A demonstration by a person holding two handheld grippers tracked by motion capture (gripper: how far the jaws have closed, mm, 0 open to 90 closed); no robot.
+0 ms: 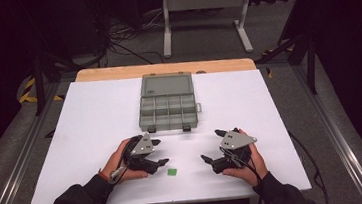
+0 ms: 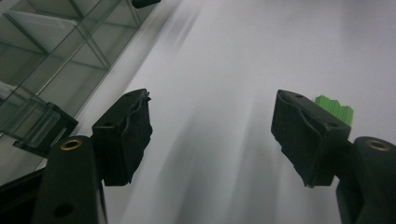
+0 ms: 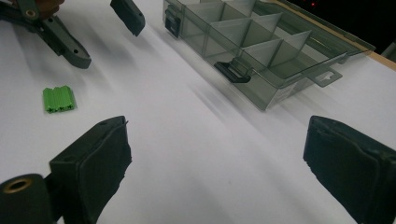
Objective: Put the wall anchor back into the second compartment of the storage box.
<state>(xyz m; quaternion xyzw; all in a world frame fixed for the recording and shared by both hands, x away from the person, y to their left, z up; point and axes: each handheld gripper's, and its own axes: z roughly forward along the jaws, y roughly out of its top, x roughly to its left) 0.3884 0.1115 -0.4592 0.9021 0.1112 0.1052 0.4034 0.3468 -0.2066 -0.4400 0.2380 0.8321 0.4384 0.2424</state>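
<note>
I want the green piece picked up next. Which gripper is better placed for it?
Left. The left gripper is open right beside the green piece; the right gripper, also open, sits farther off across bare table.

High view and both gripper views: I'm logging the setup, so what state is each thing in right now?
compartment box: lid open, laid back flat, compartments look empty.
green block: lying loose on the white table, not held.
left gripper: jaws apart, nothing between them, the block just beside one jaw.
right gripper: jaws wide apart, nothing between them.
</note>
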